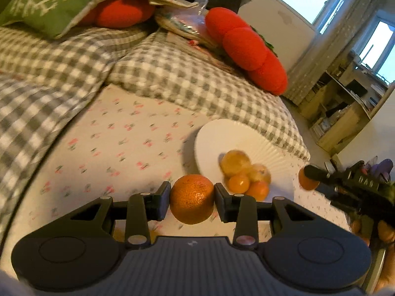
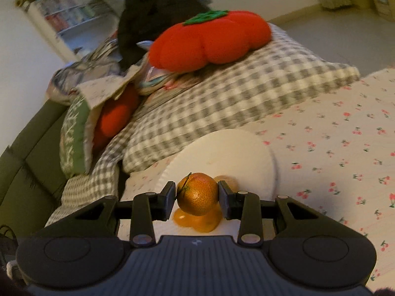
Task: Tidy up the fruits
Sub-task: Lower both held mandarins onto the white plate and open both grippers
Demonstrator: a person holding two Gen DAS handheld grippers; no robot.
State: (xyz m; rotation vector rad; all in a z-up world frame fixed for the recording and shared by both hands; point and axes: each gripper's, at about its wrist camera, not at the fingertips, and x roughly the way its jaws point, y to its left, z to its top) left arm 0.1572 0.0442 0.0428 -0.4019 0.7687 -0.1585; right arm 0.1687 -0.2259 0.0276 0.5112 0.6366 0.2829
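Two oranges gripped above the bed, a plate of fruit close by.

We saw the bed sheet [image 1: 118,133] with its small red print filling the middle of the left wrist view, checked pillows [image 1: 172,74] across the upper half and a red tomato-shaped cushion [image 1: 246,46] at upper right of centre. A white plate [image 1: 222,135] lay right of centre with a small heap of fruit [image 1: 244,172] on its near side. Our left gripper [image 1: 192,198] had its jaws clamped on an orange [image 1: 192,198] at lower centre, just left of the plate. In the right wrist view, our right gripper [image 2: 197,194] pinched a stemmed orange [image 2: 197,193] at lower centre, over the plate [image 2: 222,153] and the fruit on it.
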